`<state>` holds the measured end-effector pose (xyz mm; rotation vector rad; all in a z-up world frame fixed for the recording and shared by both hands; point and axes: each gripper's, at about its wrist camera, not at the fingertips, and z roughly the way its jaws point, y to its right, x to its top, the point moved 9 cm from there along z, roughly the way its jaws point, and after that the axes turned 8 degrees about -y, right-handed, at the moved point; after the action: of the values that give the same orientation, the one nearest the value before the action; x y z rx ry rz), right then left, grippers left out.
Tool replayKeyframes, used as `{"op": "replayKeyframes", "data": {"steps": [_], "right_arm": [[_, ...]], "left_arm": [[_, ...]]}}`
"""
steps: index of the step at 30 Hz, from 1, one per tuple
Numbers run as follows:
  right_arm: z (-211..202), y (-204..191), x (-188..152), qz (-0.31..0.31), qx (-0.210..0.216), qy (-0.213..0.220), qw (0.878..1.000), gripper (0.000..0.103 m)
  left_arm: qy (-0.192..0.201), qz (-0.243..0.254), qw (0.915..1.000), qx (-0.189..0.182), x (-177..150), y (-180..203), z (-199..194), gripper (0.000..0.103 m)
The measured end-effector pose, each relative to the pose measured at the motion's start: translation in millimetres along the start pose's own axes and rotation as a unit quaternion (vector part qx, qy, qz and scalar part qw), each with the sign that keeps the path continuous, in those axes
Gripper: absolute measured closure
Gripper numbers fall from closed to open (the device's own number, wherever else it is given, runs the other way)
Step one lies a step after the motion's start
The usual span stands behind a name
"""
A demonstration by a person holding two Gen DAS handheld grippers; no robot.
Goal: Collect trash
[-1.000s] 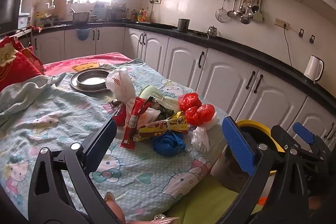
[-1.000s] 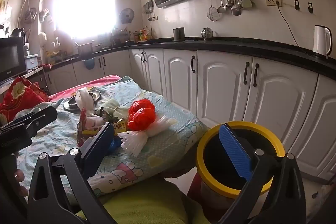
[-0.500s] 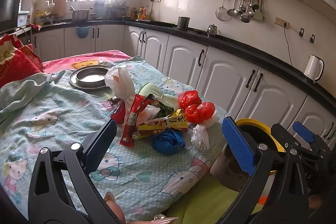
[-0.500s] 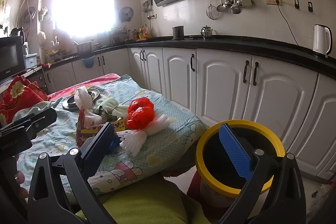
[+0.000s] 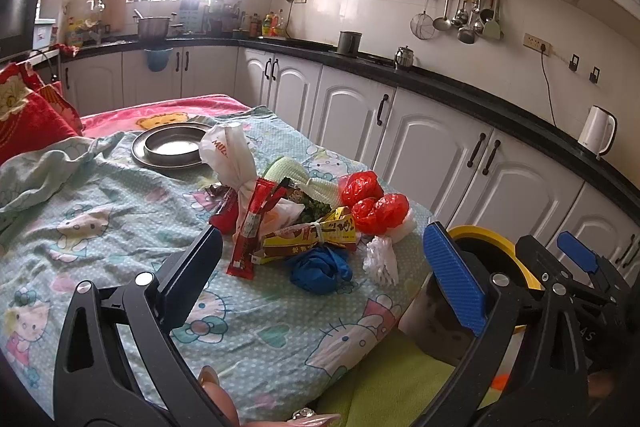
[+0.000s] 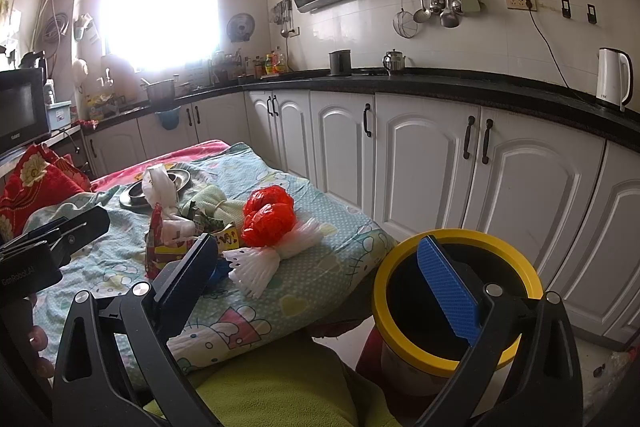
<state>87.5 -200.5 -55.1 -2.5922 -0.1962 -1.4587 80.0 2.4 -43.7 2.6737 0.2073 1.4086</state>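
Left wrist view: the left tongs [image 5: 320,251] stand wide open and hold nothing, their two fingers framing the lower half of the frame. Between and just beyond them, in the middle of the frame, the trash lies heaped on the cartoon-print bedspread [image 5: 100,227]: a red stick wrapper [image 5: 250,235], a yellow snack packet [image 5: 310,233], a crumpled blue bag [image 5: 320,267], two red plastic bags [image 5: 376,203], a knotted white bag [image 5: 230,157] and a white foam net [image 5: 382,259]. A metal plate [image 5: 172,149] sits behind the heap, toward the upper left. The yellow-rimmed bin [image 5: 486,239] shows at the right, partly hidden behind the blue pad. Against the pictures from a second ago the heap has grown only slightly larger and lower in the frame, so the tongs have crept forward a little; nothing has been lifted.

Right wrist view: the right tongs [image 6: 320,263] are likewise spread open and empty. The yellow-rimmed bin fills the lower right, on the floor just beside the bed's corner, its mouth open upward. The red plastic bags and foam net lie mid-frame, near the bed edge closest to the bin. This view is almost unchanged from a second ago.

By my judgement, collection has not begun; a first grasp from the heap is what remains to be made.
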Motion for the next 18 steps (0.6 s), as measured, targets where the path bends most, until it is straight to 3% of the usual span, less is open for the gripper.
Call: {"op": "replayKeyframes", "data": {"steps": [18], "right_arm": [[-1.0,-6.5,0.4,-0.013,0.020,-0.004,1.000,0.006]], "left_arm": [[-0.004,-0.016,0.9999,-0.001,-5.4,-9.0,3.2,0.011]]}}
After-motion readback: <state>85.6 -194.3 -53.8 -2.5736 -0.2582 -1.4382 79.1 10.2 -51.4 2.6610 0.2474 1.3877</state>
